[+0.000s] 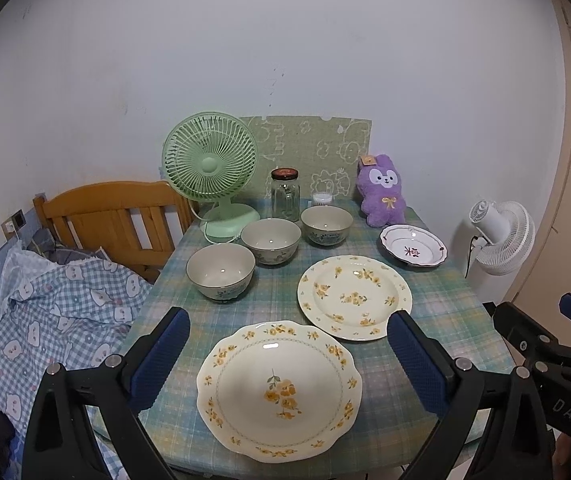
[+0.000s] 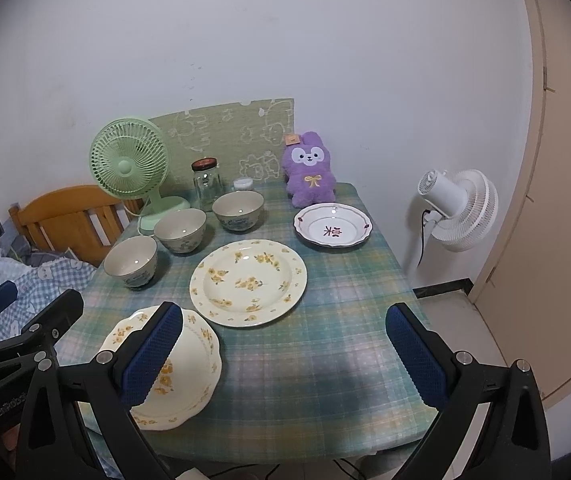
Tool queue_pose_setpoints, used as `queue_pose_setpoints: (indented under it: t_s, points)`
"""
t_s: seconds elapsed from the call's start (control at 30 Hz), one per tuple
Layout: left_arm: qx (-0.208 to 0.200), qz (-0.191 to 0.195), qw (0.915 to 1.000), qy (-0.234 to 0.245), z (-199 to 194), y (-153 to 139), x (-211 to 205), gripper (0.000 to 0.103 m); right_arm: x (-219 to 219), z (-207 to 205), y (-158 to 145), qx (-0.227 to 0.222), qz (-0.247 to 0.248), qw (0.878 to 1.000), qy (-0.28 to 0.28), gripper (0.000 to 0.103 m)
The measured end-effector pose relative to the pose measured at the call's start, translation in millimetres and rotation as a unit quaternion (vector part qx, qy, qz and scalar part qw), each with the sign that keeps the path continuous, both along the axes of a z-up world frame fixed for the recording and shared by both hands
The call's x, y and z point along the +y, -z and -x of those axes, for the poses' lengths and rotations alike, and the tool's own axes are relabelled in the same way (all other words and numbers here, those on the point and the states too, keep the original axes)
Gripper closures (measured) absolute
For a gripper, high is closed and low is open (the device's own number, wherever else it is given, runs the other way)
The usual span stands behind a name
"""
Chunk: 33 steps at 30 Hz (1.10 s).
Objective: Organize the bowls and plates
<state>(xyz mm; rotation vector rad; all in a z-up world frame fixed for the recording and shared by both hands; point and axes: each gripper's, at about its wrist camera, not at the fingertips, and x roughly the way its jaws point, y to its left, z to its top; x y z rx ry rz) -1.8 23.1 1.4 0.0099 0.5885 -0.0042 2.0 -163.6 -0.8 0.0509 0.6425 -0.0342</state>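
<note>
Nothing lifted yet; both grippers hover above the near table edge, jaws released and grasping nothing. Left gripper (image 1: pixel 289 354) frames the scalloped plate (image 1: pixel 279 390) at lower centre of the left view; right gripper (image 2: pixel 285 354) hangs over bare cloth at lower centre of the right view, with that same plate at lower left behind its left finger.

Likely first step: stack the plates. Best done by coming in low at the scalloped plate's near rim, one finger over and one under, pinching on the rim and not the glazed well, which looks slippery. Lift level, carry clear of the round plate (image 1: pixel 354 298) at centre right before lowering, and set down gently, since glazed china may chip or slide. Worth judging first which plate is widest, so that it sits at the bottom.

Small plate (image 1: pixel 413 246) sits at upper right, just in front of the purple toy (image 1: pixel 383 192). Three bowls (image 1: pixel 271 240) run in a diagonal row at centre left, close together, all apparently empty. Jar (image 1: pixel 285 196) behind them, lid on, seemingly empty. Plates bare too. Green fan (image 1: pixel 211 172) stands just behind the bowls.
</note>
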Motion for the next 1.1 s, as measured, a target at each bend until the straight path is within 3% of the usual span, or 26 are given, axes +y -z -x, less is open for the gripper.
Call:
queue_pose_setpoints:
  t_s: [1.1]
  points:
    - [-0.002,0.003,1.0000,0.000,-1.9,-4.6,0.4,0.005,-4.0,2.9,-2.6,-0.007,-0.001,1.000,-0.003,0.001]
